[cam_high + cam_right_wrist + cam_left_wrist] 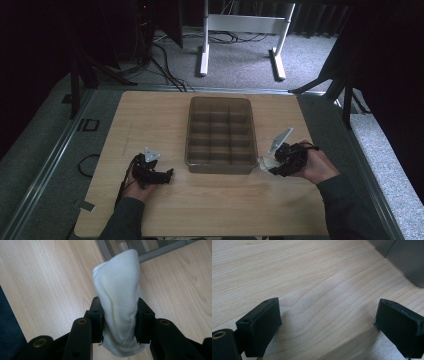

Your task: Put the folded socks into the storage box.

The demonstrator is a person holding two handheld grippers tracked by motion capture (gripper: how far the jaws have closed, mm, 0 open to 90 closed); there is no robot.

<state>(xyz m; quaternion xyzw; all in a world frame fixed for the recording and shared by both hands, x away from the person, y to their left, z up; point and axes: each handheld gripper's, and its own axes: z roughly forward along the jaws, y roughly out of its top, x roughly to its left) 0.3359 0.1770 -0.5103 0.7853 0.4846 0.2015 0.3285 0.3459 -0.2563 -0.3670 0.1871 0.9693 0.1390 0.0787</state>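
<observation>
In the right gripper view the white cloth (117, 302) is pinched in the right gripper (119, 320), whose pads cover its middle, and its lower end runs behind the jaws. The grey tray (160, 251) is cut off by the top edge there. In the left gripper view 1 tray corner (404, 260) shows, cropped by the frame. From the high view the tray's compartments (220, 131) are too dim to tell their contents.

Past the far edge of my wooden table (150, 120) I see a white frame stand (240, 30) on grey carpet (235, 65). Black cables (165, 65) snake across that carpet off the table's far left corner, and a metal rail (45, 165) runs along its left side.
</observation>
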